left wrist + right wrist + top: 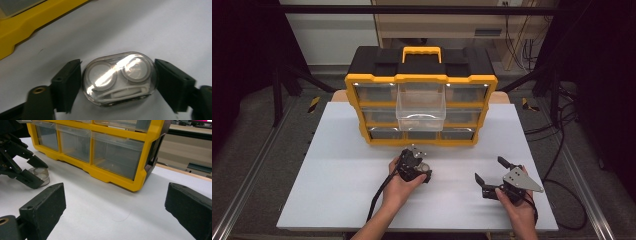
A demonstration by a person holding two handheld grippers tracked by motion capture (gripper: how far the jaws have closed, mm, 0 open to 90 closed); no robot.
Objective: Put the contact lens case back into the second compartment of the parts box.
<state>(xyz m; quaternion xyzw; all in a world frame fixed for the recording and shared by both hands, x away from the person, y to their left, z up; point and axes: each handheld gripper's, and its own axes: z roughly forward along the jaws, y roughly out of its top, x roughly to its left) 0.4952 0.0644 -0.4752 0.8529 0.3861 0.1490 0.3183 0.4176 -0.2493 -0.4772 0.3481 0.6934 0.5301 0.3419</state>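
Observation:
A clear oval case (pixel 120 77) with two round wells and a white insert lies on the white table. My left gripper (pixel 119 80) is shut on it, one black pad pressing each end. From above, the left gripper (pixel 416 165) sits mid-table in front of the organizer, with the case (pixel 425 166) at its tip. In the right gripper view the case (pixel 41 173) shows between the left gripper's fingers (pixel 30 180). My right gripper (pixel 490 170) rests open at the right, and nothing lies between its jaws (pixel 115 205).
A yellow and black drawer organizer (pixel 421 80) stands at the back of the white table (pixel 337 175). Its middle clear drawer (pixel 421 107) is pulled out toward me. The organizer's lower right corner (pixel 135 182) lies just ahead of the right gripper.

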